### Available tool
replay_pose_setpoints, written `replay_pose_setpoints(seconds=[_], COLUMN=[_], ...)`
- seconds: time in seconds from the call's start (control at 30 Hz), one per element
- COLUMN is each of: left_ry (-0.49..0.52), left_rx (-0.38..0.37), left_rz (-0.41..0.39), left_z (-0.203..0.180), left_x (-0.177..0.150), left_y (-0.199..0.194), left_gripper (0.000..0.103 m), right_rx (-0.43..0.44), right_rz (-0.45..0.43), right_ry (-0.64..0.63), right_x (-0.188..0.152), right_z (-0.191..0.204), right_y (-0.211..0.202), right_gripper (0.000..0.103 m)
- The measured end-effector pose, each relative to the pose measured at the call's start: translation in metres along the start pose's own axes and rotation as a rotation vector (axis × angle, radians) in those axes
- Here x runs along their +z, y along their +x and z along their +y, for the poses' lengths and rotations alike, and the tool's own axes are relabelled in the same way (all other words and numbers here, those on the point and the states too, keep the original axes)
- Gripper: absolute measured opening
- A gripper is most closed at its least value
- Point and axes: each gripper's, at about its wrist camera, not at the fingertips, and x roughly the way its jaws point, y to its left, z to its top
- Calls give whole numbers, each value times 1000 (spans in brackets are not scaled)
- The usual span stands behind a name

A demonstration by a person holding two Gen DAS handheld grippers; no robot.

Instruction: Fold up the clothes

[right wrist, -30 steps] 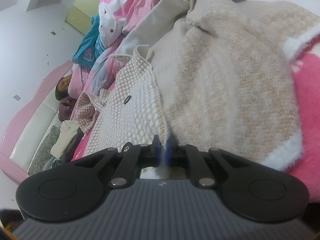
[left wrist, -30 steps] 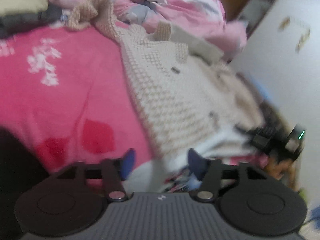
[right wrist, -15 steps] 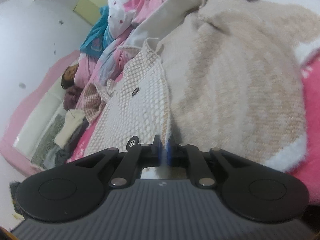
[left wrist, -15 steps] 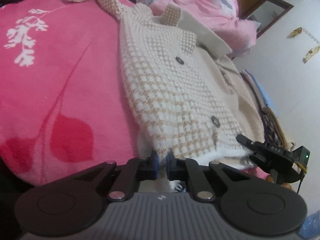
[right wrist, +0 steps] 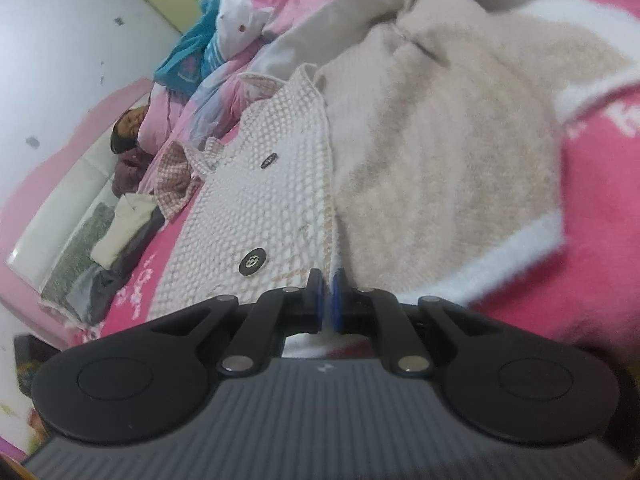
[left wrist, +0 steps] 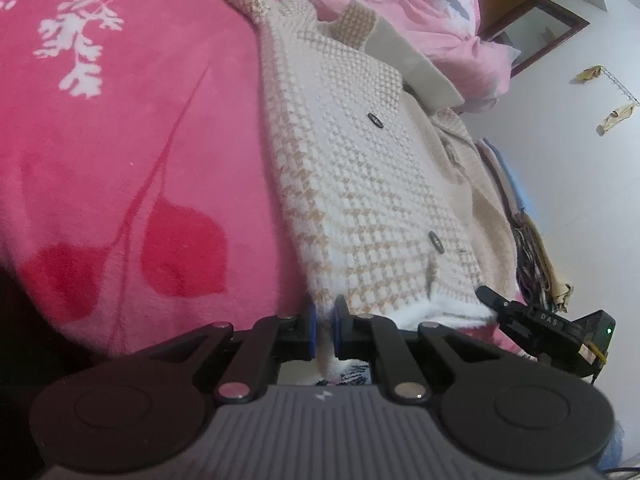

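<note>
i'm pinching the hem of the knit cardigan [left wrist: 360, 184] with my left gripper [left wrist: 324, 322], its jaws drawn narrow on the fuzzy white edge at the left corner of the near front panel. my right gripper [right wrist: 327, 300] is gripping the same hem further along, jaws nearly together on the panel's inner edge just by the lower button [right wrist: 253, 262], so i'm holding the bottom of that panel at two corners and can move it without it sagging. the cardigan is lying spread on the pink blanket [left wrist: 132, 152], collar away from me, its plain beige inside [right wrist: 440, 152] showing beside the checked front. how deep the cloth is sitting in the right jaws i can't quite tell, since that view is blurring.
</note>
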Motion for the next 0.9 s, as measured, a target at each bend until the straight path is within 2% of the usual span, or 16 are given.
replay_pose_setpoints(seconds=[0.17, 0.27, 0.4, 0.5, 0.57, 0.63, 0.7, 0.73, 0.77, 0.83, 0.9], left_ry=[-10, -16, -29, -33, -28, -20, -12, -6, -1, 5, 10], left_rx=[-23, -37, -38, -36, -34, -28, -21, -16, -12, -7, 0], left_rz=[14, 22, 21, 17, 14, 11, 6, 2, -1, -9, -20], left_z=[4, 6, 7, 7, 6, 4, 2, 1, -1, -3, -4], left_x=[2, 2, 2, 1, 0, -1, -2, -2, -2, -3, -4], left_y=[3, 4, 6, 5, 6, 7, 8, 8, 8, 8, 5], left_gripper=[10, 18, 19, 19, 21, 23, 23, 23, 23, 23, 12], right_rx=[28, 48, 76, 125, 150, 158, 120, 106, 101, 96, 91], right_rz=[18, 29, 41, 32, 26, 23, 25, 26, 25, 14, 2], right_ry=[49, 85, 113, 152, 174, 181, 127, 99, 78, 65, 52], right_x=[1, 4, 5, 5, 5, 5, 4, 3, 2, 1, 0], right_z=[-8, -13, -16, -18, -19, -18, -9, -5, -2, 2, 6], right_y=[5, 7, 7, 3, 1, 2, 6, 8, 8, 4, 0], right_gripper=[5, 6, 7, 16, 29, 29, 28, 22, 5, 4, 4])
